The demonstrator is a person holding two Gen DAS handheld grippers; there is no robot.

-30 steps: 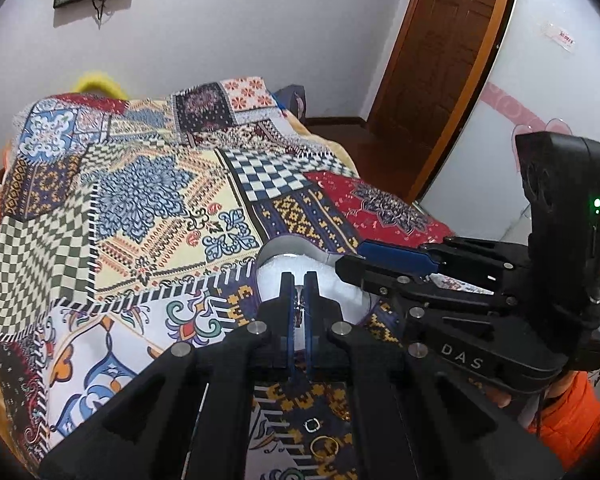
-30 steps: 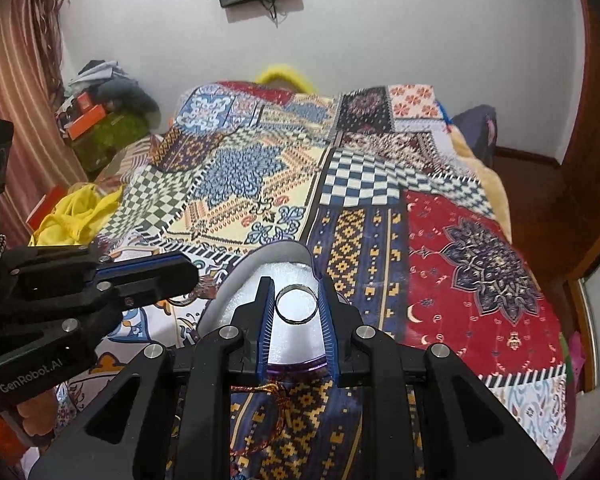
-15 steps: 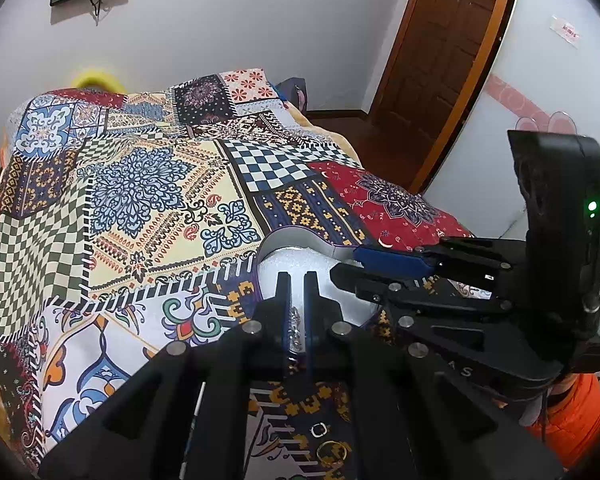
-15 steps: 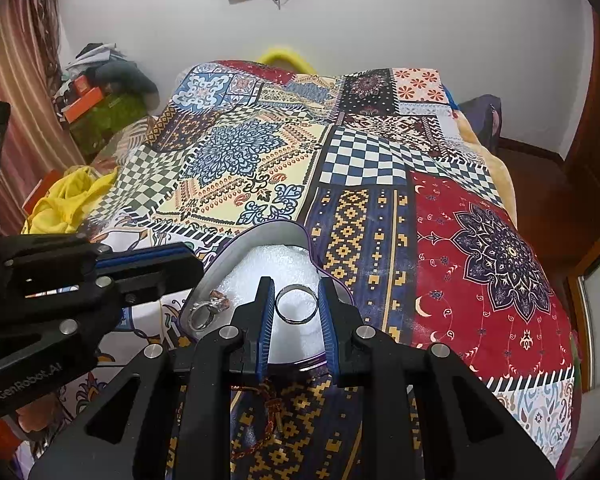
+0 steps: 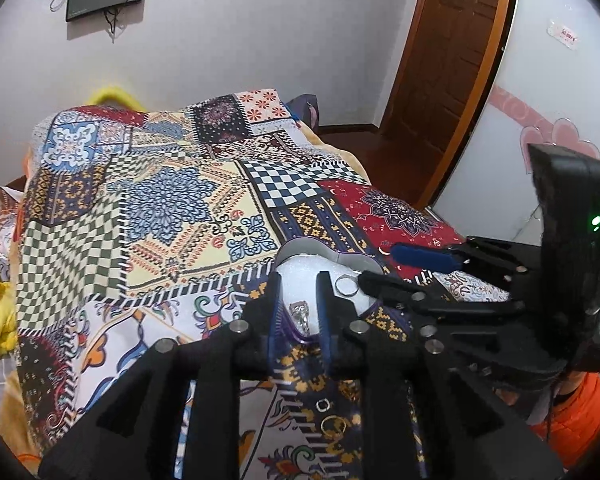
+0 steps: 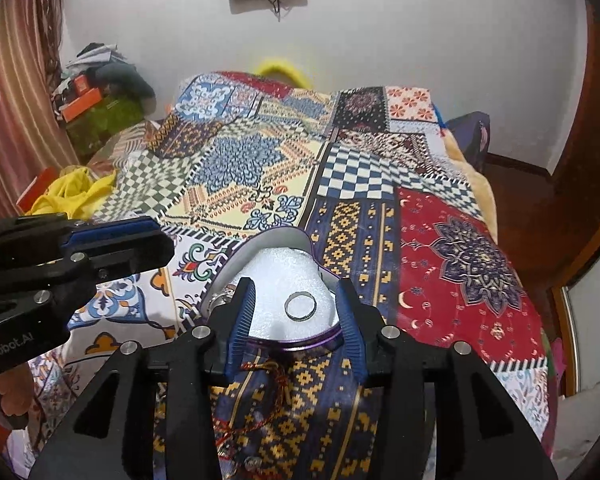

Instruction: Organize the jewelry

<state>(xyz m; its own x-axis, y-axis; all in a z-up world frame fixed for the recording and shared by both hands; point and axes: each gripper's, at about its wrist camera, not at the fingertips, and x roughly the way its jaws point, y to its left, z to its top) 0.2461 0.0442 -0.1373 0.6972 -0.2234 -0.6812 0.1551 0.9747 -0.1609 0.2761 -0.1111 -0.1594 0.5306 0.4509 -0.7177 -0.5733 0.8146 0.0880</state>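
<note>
A heart-shaped purple box [image 6: 300, 344] with white foam lining lies open on the patchwork bedspread [image 6: 380, 208]; it also shows in the left wrist view [image 5: 320, 248]. A plain silver ring [image 6: 301, 306] lies on the foam, seen also in the left wrist view [image 5: 347, 285]. A sparkly silver ring [image 5: 300, 313] lies near the box's near edge. My left gripper [image 5: 299, 284] is open above the sparkly ring. My right gripper [image 6: 296, 292] is open, its fingers either side of the plain ring.
A red and gold thread bracelet [image 6: 260, 400] lies on the bedspread below the box. Gold rings [image 5: 337, 424] and a small clasp [image 5: 323, 405] lie under the left gripper. Yellow cloth [image 6: 72, 192] and clutter sit at the bed's left. A wooden door [image 5: 448, 60] stands at right.
Both grippers have opened. The left let go of the sparkly ring, which lies in the box. The right let go of the plain ring, which lies on the foam.
</note>
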